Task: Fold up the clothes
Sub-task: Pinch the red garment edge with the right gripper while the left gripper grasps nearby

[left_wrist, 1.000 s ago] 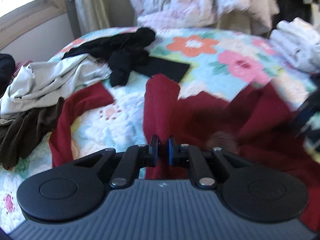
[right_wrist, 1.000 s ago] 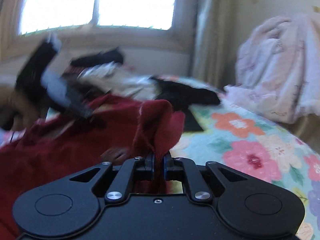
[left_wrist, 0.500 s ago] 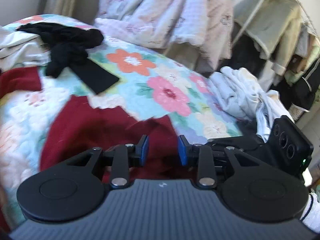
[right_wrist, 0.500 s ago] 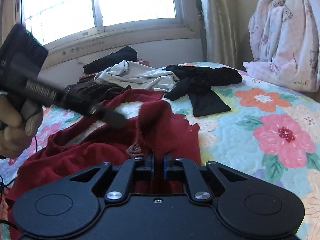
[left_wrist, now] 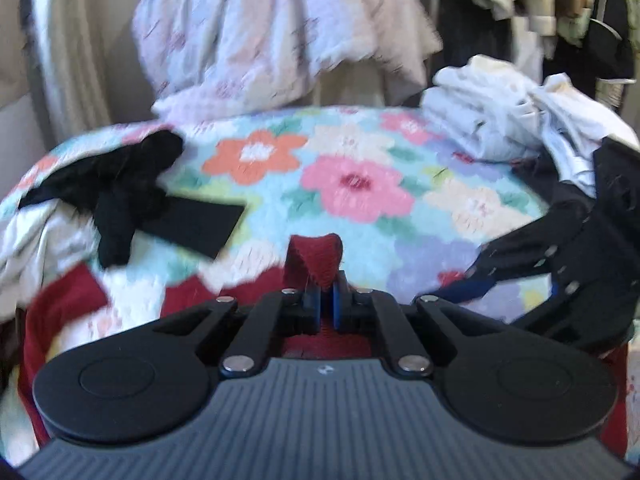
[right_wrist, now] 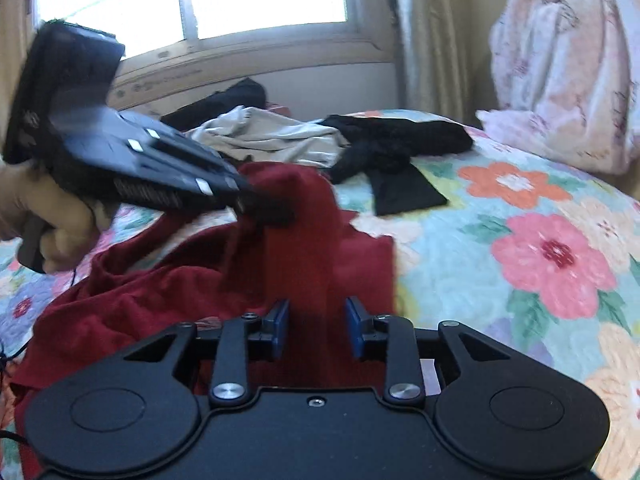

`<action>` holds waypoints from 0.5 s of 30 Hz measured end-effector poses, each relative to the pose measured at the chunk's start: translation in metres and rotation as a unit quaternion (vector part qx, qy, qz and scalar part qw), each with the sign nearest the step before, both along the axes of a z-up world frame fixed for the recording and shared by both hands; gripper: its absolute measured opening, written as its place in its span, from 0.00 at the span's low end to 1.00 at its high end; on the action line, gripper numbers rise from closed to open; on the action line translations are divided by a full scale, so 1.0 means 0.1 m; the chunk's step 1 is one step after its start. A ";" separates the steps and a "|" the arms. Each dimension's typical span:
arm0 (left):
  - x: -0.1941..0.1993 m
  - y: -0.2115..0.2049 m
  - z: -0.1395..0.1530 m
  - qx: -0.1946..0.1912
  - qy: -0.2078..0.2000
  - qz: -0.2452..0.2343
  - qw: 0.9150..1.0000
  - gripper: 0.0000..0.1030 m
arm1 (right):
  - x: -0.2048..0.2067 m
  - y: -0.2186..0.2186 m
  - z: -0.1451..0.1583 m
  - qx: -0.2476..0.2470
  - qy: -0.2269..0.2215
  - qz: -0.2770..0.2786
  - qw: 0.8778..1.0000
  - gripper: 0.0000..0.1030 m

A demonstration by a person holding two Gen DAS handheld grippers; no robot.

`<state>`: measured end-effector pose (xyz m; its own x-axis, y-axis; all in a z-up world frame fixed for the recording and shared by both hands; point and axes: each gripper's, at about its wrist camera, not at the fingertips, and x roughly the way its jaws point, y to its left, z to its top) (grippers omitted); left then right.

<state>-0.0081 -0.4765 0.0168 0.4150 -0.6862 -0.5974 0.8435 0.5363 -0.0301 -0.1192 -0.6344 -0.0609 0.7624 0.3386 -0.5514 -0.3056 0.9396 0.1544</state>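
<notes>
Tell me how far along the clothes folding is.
Early. Nothing on the quilt looks folded. The left hand-held gripper pinches the red garment; the right hand-held gripper is opening around it. Black and white clothes wait.

- No text, label, brand, number or sign could be read in either view.
- The left gripper (right_wrist: pixel 256 200), seen from the right wrist at about nine o'clock, bore pale marks along its dark side, too blurred to read.
- The window sill (right_wrist: pixel 248 68) at about eleven o'clock showed faint marks that could not be made out.
- A small pale emblem sat at six o'clock on the left gripper's ribbed body, with no letters legible.
</notes>
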 end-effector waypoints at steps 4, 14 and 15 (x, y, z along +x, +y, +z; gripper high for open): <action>-0.02 -0.17 0.11 0.000 -0.015 -0.029 0.999 0.05 | 0.08 0.13 0.07 -0.038 -0.008 -0.027 0.999 0.38; 0.36 0.21 0.14 -0.004 -0.043 0.090 0.995 0.45 | 0.32 -0.67 -0.14 0.010 0.031 -0.191 0.981 0.06; 0.42 0.30 0.07 0.008 -0.032 0.101 0.994 0.45 | 0.35 -0.80 -0.22 0.027 0.053 -0.206 0.977 0.06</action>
<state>0.0341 -0.4467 0.0234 0.5811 -0.5752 -0.5757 0.7185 0.6948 0.0310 -0.0847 -0.7147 -0.0825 0.7796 0.0470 -0.6246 0.1165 0.9689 0.2183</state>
